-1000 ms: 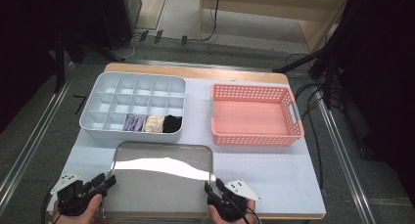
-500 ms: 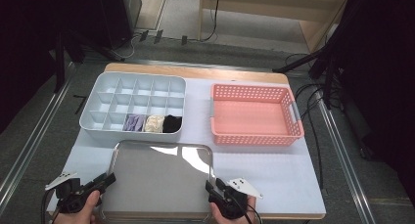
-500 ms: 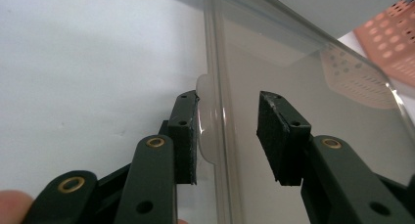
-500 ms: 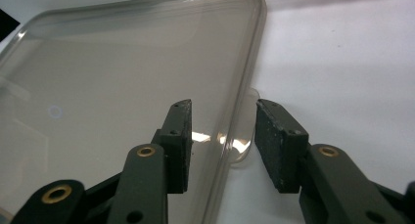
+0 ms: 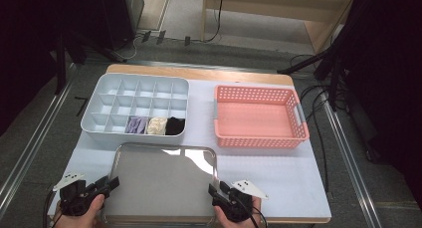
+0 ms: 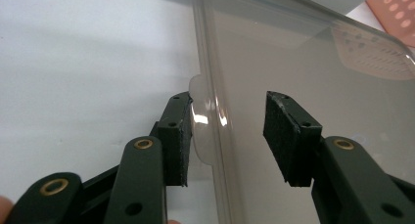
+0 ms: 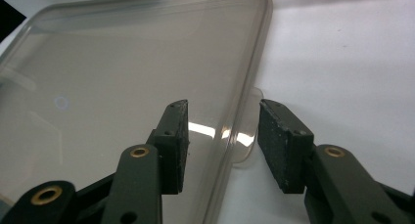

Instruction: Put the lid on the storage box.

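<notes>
We had the clear lid [image 5: 161, 180] lying flat at the table's [image 5: 278, 173] near edge, both the left tool [image 5: 110, 183] and right tool [image 5: 215, 192] released astride its side rims, with the divided organizer box [image 5: 102, 96] uncovered.

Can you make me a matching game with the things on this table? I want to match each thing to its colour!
Things:
1. basket
2. sorting box
3. lid
4. table

Colours:
A. see-through
B. pink
C. white
D. pale blue-grey

Pairs: 1-B, 2-D, 3-A, 4-C
</notes>
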### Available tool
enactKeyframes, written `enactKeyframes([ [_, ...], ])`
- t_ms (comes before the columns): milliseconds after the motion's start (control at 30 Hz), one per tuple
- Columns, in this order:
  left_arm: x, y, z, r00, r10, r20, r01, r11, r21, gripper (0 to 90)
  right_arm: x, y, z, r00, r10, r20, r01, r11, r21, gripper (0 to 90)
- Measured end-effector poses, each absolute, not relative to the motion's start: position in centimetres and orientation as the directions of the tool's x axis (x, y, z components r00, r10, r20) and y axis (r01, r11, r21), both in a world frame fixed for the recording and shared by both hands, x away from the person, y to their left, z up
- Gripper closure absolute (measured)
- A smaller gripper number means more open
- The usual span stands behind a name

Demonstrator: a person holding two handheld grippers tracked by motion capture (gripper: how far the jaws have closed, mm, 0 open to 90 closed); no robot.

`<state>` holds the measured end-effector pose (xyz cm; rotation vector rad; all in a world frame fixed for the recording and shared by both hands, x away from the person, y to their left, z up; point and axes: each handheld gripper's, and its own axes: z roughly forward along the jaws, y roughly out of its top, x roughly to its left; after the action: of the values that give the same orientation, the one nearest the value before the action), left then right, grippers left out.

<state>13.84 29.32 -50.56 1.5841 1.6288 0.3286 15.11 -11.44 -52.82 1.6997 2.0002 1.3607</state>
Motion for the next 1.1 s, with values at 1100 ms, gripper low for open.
enactKeyframes([
  [1100, 13.9, 29.1, -50.5, 0.124, 0.923, -0.365, 0.712, 0.173, 0.680, 53.6, 15.3, -11.7, -52.7, -0.238, 0.833, 0.499, 0.727, -0.188, 0.660, 57.8],
])
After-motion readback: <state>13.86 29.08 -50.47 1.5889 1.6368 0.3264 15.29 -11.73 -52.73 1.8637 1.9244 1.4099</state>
